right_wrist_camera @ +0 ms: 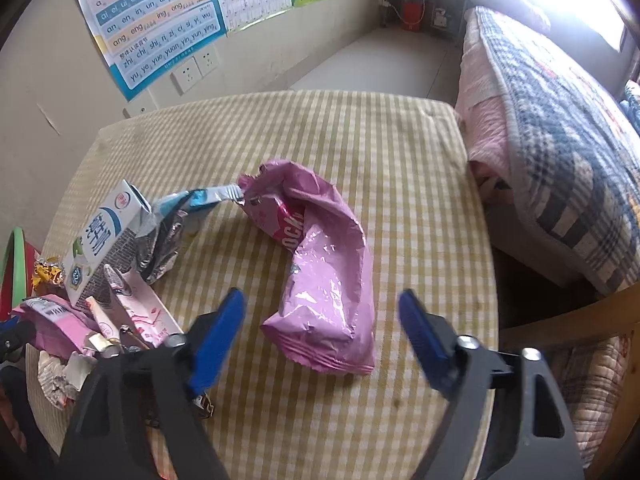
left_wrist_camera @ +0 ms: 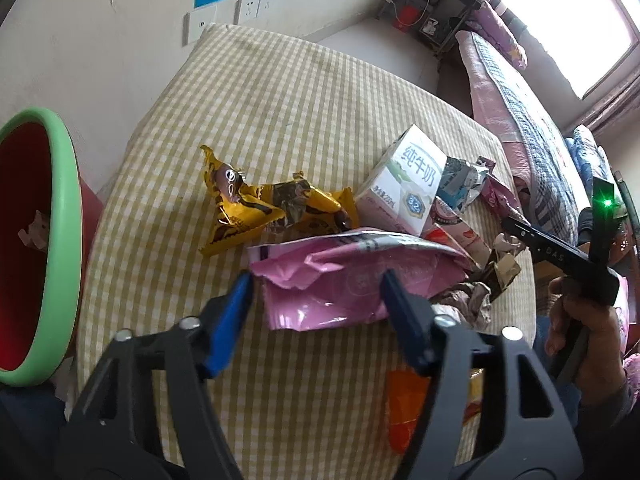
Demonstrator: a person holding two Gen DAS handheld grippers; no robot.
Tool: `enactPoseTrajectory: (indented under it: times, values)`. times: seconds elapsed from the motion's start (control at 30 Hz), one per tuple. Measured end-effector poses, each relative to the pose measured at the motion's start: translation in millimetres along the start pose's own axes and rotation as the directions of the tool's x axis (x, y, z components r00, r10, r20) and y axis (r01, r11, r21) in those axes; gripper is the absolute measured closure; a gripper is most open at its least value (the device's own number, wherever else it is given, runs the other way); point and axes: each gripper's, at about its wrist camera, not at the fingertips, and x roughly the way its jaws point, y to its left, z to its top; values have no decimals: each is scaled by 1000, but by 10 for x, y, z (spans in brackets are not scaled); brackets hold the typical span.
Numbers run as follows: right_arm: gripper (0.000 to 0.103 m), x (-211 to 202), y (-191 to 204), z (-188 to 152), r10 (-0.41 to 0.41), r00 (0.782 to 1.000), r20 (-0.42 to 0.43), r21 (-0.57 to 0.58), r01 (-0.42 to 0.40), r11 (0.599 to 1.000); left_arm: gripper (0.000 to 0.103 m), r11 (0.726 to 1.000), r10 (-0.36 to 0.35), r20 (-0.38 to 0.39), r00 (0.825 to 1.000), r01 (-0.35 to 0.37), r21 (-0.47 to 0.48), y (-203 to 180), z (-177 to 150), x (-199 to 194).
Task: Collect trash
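Yellow-and-white checked cloth over the surface (left_wrist_camera: 280, 92), against a beige wall with a pinyin poster (right_wrist_camera: 156, 24) and sockets; bed with plaid quilt (right_wrist_camera: 560, 128) along the far side.

Red bin with green rim (left_wrist_camera: 60, 216) at the surface's left edge, holding one small pale scrap (left_wrist_camera: 34, 232) on its inner wall.

Trash heaped on the cloth: yellow candy wrappers (left_wrist_camera: 260, 208), white milk carton (left_wrist_camera: 404, 192) tilted on its side, crumpled blue-and-silver foil pack (left_wrist_camera: 460, 184) just beside the carton, flat pink-and-white wrapper (right_wrist_camera: 140, 312) under the carton's near end.

Left gripper (left_wrist_camera: 316, 316) released, blue pads parted on either side of a torn pink bag (left_wrist_camera: 340, 280), one pad at its left edge, the other over its right part; whether the pads touch it, cannot tell.

Right gripper (right_wrist_camera: 320, 340) released, pads standing wide astride the near end of a long pink snack bag (right_wrist_camera: 324, 272), clear of it on both sides. Bag lying bent, apart from the heap.
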Motion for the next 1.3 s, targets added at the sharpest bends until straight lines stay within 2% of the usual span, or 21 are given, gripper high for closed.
enactPoseTrajectory:
  times: [0.03, 0.07, 0.17, 0.2, 0.23, 0.43, 0.63, 0.73, 1.3]
  values:
    - [47, 21, -9, -3, 4, 1000, -8, 4, -4, 1000, 54, 1000, -1, 0, 1000, 1, 3, -8, 7, 0]
    - [53, 30, -19, -7, 9, 1000, -14, 8, -9, 1000, 69, 1000, -7, -6, 1000, 7, 7, -18, 12, 4]
    - [73, 12, -26, -18, 10, 1000, -13, 7, -10, 1000, 76, 1000, -20, 0, 1000, 20, 7, -40, 20, -30]
    - [84, 3, -45, -32, 8, 1000, -16, 6, -8, 1000, 78, 1000, -22, 2, 1000, 22, 10, -46, 19, -38]
    - [89, -7, -47, -43, 8, 1000, -16, 6, -8, 1000, 79, 1000, -25, 5, 1000, 25, 11, -50, 18, -51]
    - [91, -199, -88, -89, 16, 1000, 25, 10, -17, 1000, 86, 998, -58, 26, 998, 58, 2, -85, 9, -167]
    - [91, -425, -106, -98, 13, 998, 65, 22, -14, 1000, 90, 998, -49, 77, 996, 46, 33, -192, -1, -361]
    - [91, -542, -73, -116, 18, 996, 84, 23, -19, 1000, 95, 998, -47, 108, 993, 42, 45, -232, 18, -481]
    - [91, -1091, 364, -141, 71, 983, 170, -36, -66, 997, 97, 998, -25, 249, 968, 9, 65, -213, -31, -1101]
